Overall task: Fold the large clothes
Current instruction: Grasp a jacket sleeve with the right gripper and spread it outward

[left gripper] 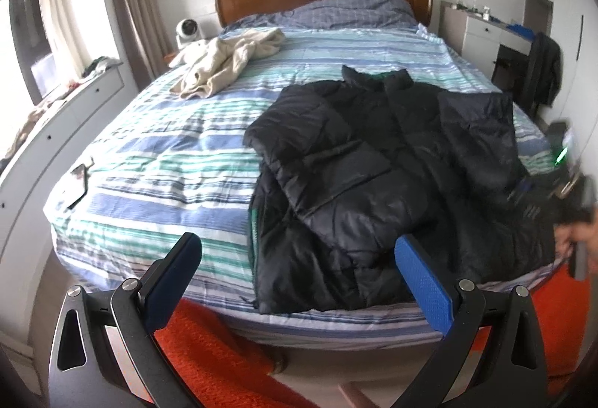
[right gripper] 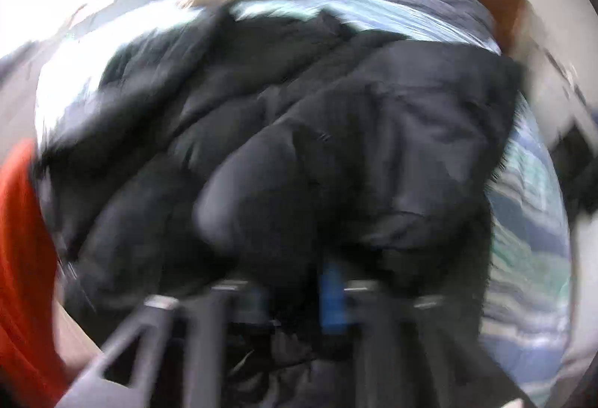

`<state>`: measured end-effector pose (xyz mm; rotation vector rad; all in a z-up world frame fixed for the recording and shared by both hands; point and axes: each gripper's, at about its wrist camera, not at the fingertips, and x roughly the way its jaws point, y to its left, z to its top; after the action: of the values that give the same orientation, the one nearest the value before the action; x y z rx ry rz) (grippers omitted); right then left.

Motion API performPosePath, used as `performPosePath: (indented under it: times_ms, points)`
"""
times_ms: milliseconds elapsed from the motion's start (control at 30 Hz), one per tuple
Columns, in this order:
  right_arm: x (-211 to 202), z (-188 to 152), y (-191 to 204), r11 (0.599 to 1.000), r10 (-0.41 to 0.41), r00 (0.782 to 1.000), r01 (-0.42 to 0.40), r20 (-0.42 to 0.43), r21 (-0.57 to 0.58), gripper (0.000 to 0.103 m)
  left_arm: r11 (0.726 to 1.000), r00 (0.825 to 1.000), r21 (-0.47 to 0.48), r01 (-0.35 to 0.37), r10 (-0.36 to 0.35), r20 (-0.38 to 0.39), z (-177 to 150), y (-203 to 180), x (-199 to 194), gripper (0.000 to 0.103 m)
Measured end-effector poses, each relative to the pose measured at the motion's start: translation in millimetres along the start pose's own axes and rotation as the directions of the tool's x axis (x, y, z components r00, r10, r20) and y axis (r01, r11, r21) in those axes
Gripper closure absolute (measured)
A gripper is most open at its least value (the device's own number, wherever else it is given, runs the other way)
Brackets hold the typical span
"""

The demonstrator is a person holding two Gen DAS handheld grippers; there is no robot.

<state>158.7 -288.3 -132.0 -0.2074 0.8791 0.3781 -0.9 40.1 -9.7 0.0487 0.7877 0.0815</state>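
A black puffer jacket [left gripper: 373, 165] lies flat on the right half of the striped bed [left gripper: 168, 146], collar towards the headboard, both sleeves folded over its front. My left gripper [left gripper: 299, 243] hovers open above the bed's foot edge, its blue pads either side of the jacket's lower left corner, touching nothing. In the blurred right wrist view the jacket [right gripper: 299, 127] fills the frame, and my right gripper [right gripper: 293, 295] has its pads close together with black fabric pinched between them at the hem. From the left wrist view, that gripper [left gripper: 577, 239] is a blur at the jacket's right bottom corner.
A crumpled beige garment [left gripper: 224, 60] lies at the far left of the bed. A dark flat object [left gripper: 78, 183] rests near the left edge. An orange rug [left gripper: 209, 344] covers the floor at the bed's foot. White drawers [left gripper: 56, 131] stand left, a desk [left gripper: 486, 30] right.
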Motion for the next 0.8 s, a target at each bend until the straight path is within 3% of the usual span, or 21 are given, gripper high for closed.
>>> performPosePath:
  times_ms: [100, 233, 300, 433, 500, 600, 700, 800]
  points:
    - [-66, 19, -33, 0.994, -0.055, 0.986, 0.04, 0.159, 0.099, 0.092, 1.0, 1.0, 0.002, -0.001, 0.001, -0.011, 3, 2, 5, 0.0]
    - [-160, 39, -104, 0.957, -0.258, 0.915, 0.198, 0.31, 0.214, 0.091, 1.0, 1.0, 0.008, 0.017, -0.017, -0.009, 9, -3, 8, 0.0]
    - [-191, 41, -149, 0.918, -0.365, 0.874, 0.28, 0.32, 0.282, 0.091, 0.999, 0.999, 0.011, 0.032, -0.032, -0.002, 12, -8, 7, 0.0]
    - [-209, 23, -239, 0.816, -0.511, 0.827, 0.38, 0.234, 0.436, 0.092, 0.998, 0.999, 0.042, 0.043, -0.044, 0.022, 17, -22, 0, 0.0]
    - [-205, 4, -279, 0.762, -0.541, 0.824, 0.396, 0.167, 0.513, 0.091, 0.997, 0.999, 0.061, 0.036, -0.039, 0.033, 17, -26, -4, 0.0]
    - [-184, -40, -330, 0.679, -0.54, 0.841, 0.41, 0.036, 0.609, 0.092, 0.997, 0.999, 0.07, 0.031, -0.033, 0.032, 17, -27, -4, 0.0]
    - [-150, -85, -356, 0.62, -0.509, 0.856, 0.441, -0.095, 0.649, 0.091, 0.997, 0.999, 0.073, 0.026, -0.027, 0.017, 16, -24, 1, 0.0]
    - [-124, -128, -370, 0.563, -0.455, 0.877, 0.417, -0.154, 0.713, 0.091, 0.995, 1.0, 0.099, 0.016, -0.017, 0.007, 18, -23, 9, 0.0]
